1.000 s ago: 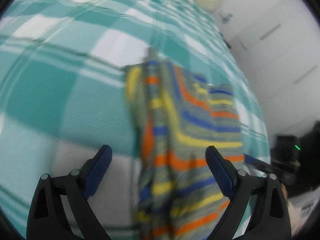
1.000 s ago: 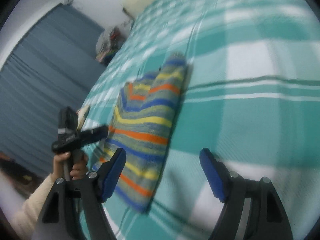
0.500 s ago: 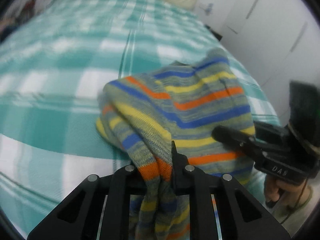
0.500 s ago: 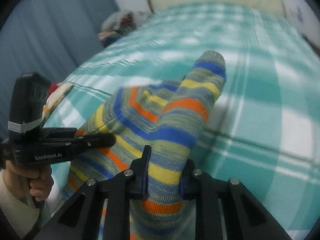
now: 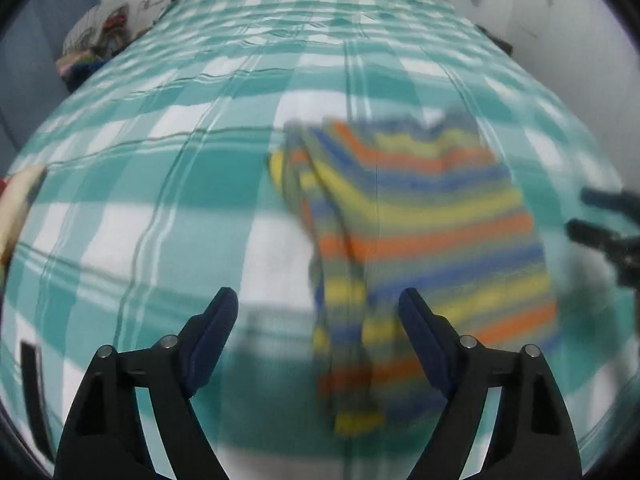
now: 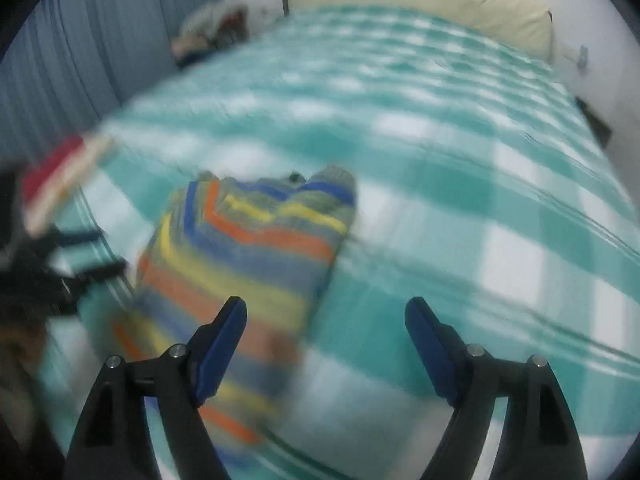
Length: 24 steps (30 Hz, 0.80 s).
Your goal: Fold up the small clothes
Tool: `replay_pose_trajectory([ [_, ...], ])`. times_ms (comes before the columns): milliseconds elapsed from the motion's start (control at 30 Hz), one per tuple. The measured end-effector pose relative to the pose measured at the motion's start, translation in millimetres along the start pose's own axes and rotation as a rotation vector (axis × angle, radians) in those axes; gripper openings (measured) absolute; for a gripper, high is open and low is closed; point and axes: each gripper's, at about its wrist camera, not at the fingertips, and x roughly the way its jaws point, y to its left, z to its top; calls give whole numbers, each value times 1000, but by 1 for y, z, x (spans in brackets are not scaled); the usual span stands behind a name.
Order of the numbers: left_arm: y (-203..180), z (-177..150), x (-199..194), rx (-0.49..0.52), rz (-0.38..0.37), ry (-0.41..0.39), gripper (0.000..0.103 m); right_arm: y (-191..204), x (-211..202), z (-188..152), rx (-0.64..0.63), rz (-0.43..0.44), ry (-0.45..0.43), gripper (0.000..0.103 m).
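A small striped knit garment [image 5: 416,232], with orange, yellow, blue and grey bands, lies folded on the teal and white checked bedspread [image 5: 160,184]. It also shows in the right wrist view [image 6: 248,264]. My left gripper [image 5: 318,320] is open and empty, above the garment's near left edge. My right gripper [image 6: 326,328] is open and empty, above the garment's near right edge. Both views are blurred by motion. The right gripper shows at the right edge of the left wrist view [image 5: 600,220], and the left one at the left edge of the right wrist view [image 6: 52,264].
A cream pillow [image 6: 420,4] lies at the head of the bed. A pile of clothes [image 5: 94,44] sits beside the bed at the far left. A grey curtain [image 6: 100,40] hangs on the left. A red and cream cloth [image 6: 60,176] lies near the bed's left edge.
Half a second ago both grippers were shut on the striped garment. Both have now opened and let go, and the garment lies flat on the bed.
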Motion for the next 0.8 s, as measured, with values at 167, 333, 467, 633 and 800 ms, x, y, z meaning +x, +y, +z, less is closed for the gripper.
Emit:
replay_pose_trajectory([
  [167,-22,-35,-74,38,94,-146,100,14,-34,-56,-96,-83,6,88],
  [333,-51,-43,-124,26,171,-252,102,34,-85,-83,-82,-24,-85,96],
  [467,-58,-64,-146,-57,170,-272,102,51,-121,-101,-71,-24,-153,97],
  [633,-63,-83,-148,-113,174,-247,102,68,-145,-120,-67,-44,-181,97],
  [800,-68,-91,-144,-106,286,-252,102,66,-153,-127,-8,-31,-206,97],
])
